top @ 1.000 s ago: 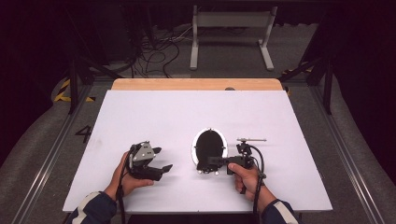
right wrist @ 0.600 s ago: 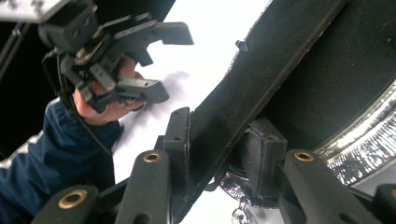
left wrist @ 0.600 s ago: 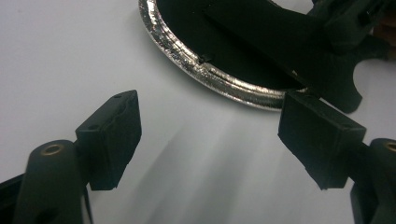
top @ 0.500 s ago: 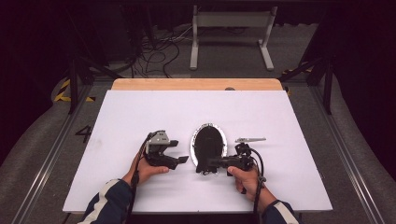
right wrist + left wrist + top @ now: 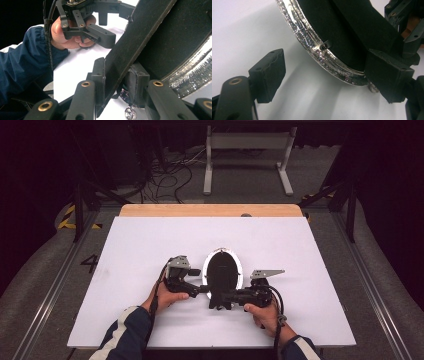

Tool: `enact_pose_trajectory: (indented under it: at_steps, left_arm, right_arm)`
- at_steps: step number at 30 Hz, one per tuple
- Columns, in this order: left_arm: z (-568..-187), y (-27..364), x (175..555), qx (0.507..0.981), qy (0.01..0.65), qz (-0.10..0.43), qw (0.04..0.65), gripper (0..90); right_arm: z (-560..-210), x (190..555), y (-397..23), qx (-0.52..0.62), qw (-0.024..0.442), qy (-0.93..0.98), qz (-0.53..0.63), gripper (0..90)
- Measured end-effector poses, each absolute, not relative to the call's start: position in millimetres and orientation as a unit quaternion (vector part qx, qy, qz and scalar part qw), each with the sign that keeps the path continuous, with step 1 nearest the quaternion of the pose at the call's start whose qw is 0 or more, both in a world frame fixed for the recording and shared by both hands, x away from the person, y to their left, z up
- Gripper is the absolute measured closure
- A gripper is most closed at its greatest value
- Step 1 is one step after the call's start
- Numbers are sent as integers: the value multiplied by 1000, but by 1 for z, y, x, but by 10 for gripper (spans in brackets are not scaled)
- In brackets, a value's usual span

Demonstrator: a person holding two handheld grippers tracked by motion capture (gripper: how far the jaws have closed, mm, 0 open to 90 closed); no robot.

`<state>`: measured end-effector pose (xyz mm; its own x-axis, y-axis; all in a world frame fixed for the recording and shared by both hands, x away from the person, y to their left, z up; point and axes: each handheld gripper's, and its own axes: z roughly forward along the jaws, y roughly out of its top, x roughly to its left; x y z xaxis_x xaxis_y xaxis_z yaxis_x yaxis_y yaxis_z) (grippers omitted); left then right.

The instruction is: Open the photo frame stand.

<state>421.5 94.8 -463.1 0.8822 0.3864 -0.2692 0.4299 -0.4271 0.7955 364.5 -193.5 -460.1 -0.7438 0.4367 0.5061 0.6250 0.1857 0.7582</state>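
Gripping a black flap of the silver-rimmed black oval mirror [image 5: 222, 270] near the bench's [image 5: 150, 240] front edge, the right gripper [image 5: 223, 298] has just been closing. Left gripper [image 5: 200, 289], jaws wide and just opening, straddles the rim, not clamped. Second grip pending.

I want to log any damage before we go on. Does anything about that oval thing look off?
Nothing broken that I can see. The oval is a black pad with a crinkled silver rim. A black stand flap juts out, clamped in the right gripper.
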Motion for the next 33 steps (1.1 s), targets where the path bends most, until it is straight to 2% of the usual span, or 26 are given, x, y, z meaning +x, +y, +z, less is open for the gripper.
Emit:
enact_pose_trajectory:
  at_steps: [3,9,18,19,25,26,33]
  left_arm:
    - [-464,94,421,846,232,-40,478,185]
    - [-458,94,416,838,205,-52,503,284]
    - [-453,98,412,825,214,-54,521,314]
    - [-452,99,411,823,214,-53,523,353]
    - [-446,102,403,814,206,-41,542,433]
    - [-446,101,402,813,204,-42,543,468]
    - [-446,99,400,826,193,-28,530,556]
  right_arm:
    - [-458,362,-192,-333,76,-772,-536,711]
    - [-454,359,-189,-318,61,-785,-528,723]
    - [-454,358,-191,-320,59,-788,-522,725]
    - [-454,357,-191,-321,58,-790,-519,726]
    - [-455,357,-192,-328,53,-793,-512,737]
    - [-455,357,-192,-329,51,-793,-510,738]
    - [-455,356,-192,-329,42,-796,-506,739]
